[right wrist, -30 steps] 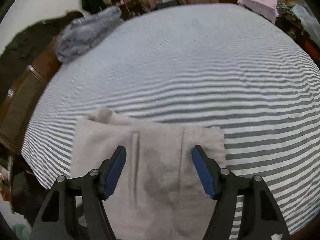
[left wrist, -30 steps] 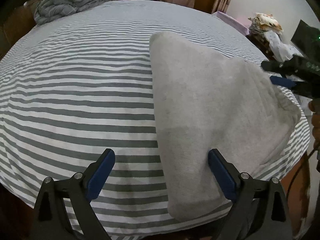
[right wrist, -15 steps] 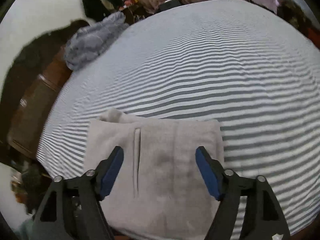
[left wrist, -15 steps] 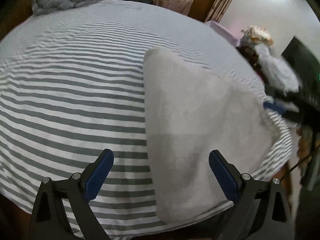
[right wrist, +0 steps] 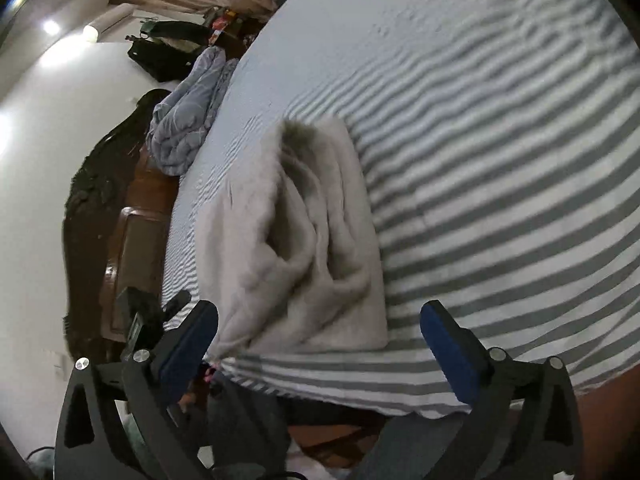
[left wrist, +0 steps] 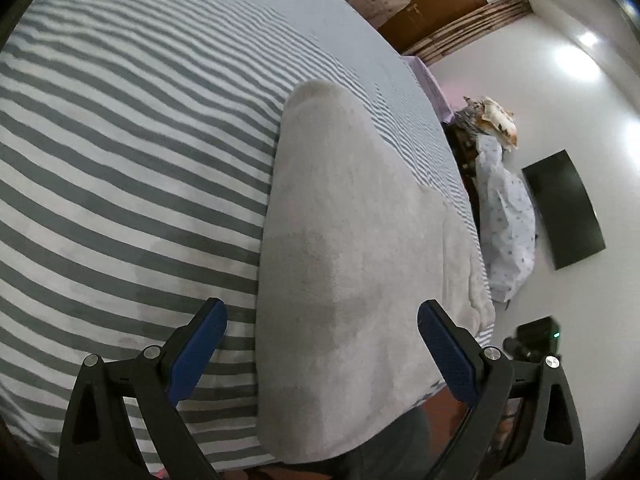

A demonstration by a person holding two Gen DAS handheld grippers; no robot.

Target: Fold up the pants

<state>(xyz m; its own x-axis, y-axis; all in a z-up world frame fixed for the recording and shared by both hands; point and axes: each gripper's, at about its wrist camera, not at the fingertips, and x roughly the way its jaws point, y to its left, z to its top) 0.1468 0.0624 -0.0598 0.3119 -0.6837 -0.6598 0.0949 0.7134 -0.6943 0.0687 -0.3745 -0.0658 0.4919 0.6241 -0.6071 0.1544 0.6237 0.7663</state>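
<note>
Light grey fleece pants (left wrist: 352, 220) lie folded in a long bundle on the grey-and-white striped bed sheet (left wrist: 120, 160), near the bed's edge. My left gripper (left wrist: 320, 320) hovers over their near end, open, its blue pads apart and not touching the cloth. In the right wrist view the pants (right wrist: 304, 232) show loose rumpled folds at one end. My right gripper (right wrist: 320, 320) is back at the bed's edge; its jaws are opening wide, with nothing pressed between them. Each view shows a black device off the bed's edge, probably the other gripper.
A crumpled blue-grey blanket (right wrist: 188, 120) sits at the far corner of the bed beside dark wooden furniture (right wrist: 132, 240). A black screen (left wrist: 564, 208) hangs on the white wall, with a patterned cloth pile (left wrist: 508, 216) below it. The striped sheet (right wrist: 500, 160) stretches wide beyond the pants.
The right gripper has drawn back off the pants to the bed's edge and its jaws have widened. Both views have rolled, and the left gripper has shifted sideways along the pants.
</note>
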